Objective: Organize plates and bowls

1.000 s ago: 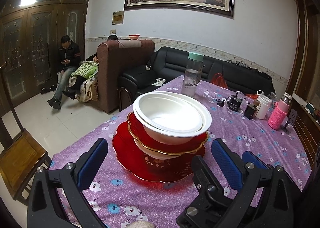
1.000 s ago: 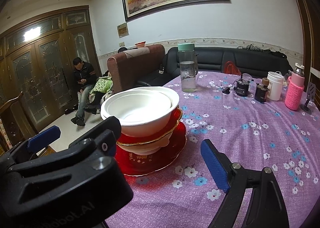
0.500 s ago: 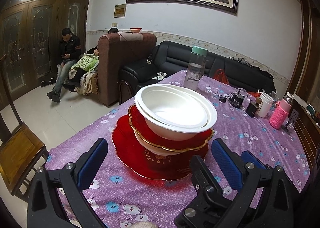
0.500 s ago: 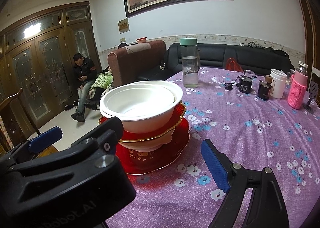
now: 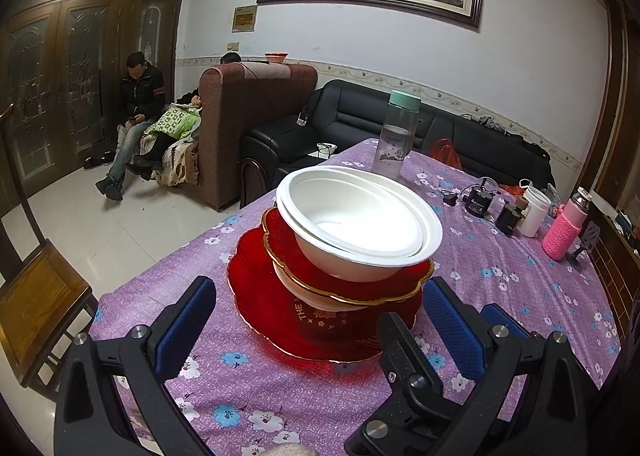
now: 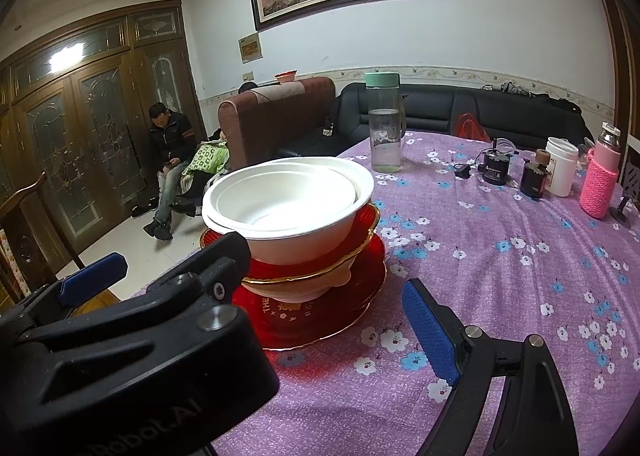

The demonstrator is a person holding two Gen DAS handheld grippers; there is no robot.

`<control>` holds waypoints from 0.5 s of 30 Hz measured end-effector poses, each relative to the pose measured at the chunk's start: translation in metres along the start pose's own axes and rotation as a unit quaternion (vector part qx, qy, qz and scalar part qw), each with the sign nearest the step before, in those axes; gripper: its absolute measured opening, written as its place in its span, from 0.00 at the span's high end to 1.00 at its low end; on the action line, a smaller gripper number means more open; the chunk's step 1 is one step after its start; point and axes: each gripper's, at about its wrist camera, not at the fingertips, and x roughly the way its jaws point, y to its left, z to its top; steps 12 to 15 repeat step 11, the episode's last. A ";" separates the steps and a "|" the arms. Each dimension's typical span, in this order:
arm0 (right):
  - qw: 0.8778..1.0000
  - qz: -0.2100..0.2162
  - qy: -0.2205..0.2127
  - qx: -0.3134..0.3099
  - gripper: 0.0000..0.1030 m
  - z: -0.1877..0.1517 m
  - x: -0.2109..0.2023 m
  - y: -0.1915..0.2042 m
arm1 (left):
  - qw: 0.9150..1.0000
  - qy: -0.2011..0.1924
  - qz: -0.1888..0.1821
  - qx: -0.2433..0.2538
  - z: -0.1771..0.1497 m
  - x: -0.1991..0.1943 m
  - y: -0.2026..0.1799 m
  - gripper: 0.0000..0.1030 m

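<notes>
Both tools have eased a touch nearer to the stack since a second ago, so the dishes loom larger in each wrist view, though nothing on the surface itself has shifted. Left tool (image 5: 316, 316) stands with its blue-padded fingers spread wide apart and empty, straddling the near edge of the pile; right tool (image 6: 264, 296) is likewise open and holding nothing, its right finger out over bare cloth and its left one lost behind the other tool's black body. Between them sits the stack: a wide red plate (image 5: 272, 320) with a scalloped gilt rim lies flat on the surface, a pale bowl (image 5: 316, 302) rests on it, a smaller red gilt-edged plate (image 5: 304, 256) perches on that bowl, and two nested white bowls (image 5: 360, 224) crown it, the inner one set off-centre. The white pair look thin, matte and light, probably pulp or foam, so I'd guess they flex under a hard pinch; take them by the rolled rim. The red plates look glossy, stiff and slippery, best gripped at the edge. Beneath is a purple flowered cloth (image 6: 500, 296), soft and faintly textured. Farther off stand a clear bottle (image 6: 384, 128) and a pink-sleeved flask (image 6: 600, 180).
</notes>
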 end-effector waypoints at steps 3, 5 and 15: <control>1.000 0.004 0.002 0.001 0.12 0.000 0.001 0.001 | 1.000 -0.007 0.003 -0.003 0.000 0.000 0.001 0.00; 1.000 0.009 0.002 0.002 0.12 0.001 0.001 0.002 | 1.000 -0.014 0.001 -0.006 0.001 -0.001 0.002 0.00; 1.000 0.025 -0.003 0.010 0.12 0.006 -0.005 -0.001 | 0.999 -0.033 0.020 0.010 0.007 -0.011 -0.004 0.00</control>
